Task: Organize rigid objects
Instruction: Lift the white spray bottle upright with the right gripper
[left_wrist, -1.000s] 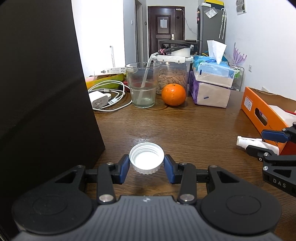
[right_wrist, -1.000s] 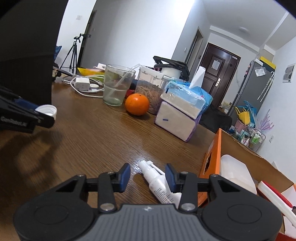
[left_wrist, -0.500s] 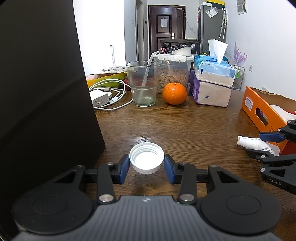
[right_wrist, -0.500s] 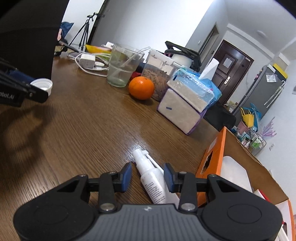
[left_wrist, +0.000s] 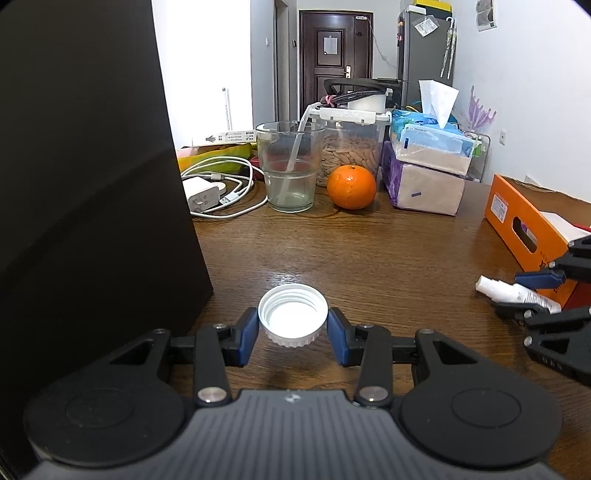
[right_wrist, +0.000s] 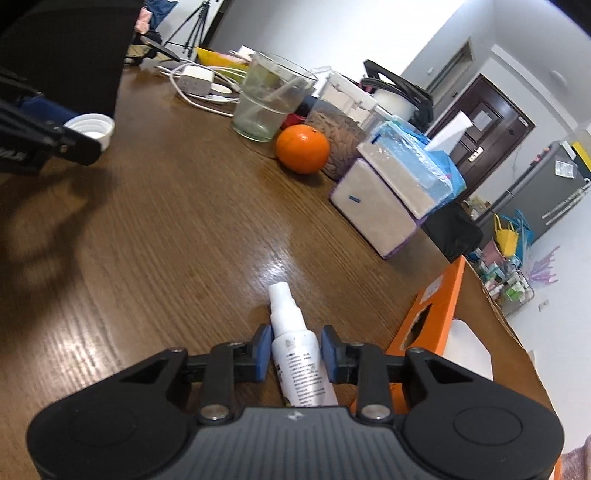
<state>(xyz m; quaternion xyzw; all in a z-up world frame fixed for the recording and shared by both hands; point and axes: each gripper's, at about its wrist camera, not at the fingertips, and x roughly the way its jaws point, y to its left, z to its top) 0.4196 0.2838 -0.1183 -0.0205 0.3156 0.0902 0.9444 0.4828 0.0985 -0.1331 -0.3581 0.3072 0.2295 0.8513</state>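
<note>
White cap clamped in left gripper, lower centre, clear of the tabletop. Right gripper has just been closing onto the spray bottle, lower centre beside the orange box; probably boxing both.

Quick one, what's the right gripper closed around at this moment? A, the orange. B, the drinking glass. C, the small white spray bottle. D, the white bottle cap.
C: in the right wrist view the right gripper has its blue pads against the sides of the small white spray bottle, beside the orange box; the white bottle cap is in the left gripper.
</note>
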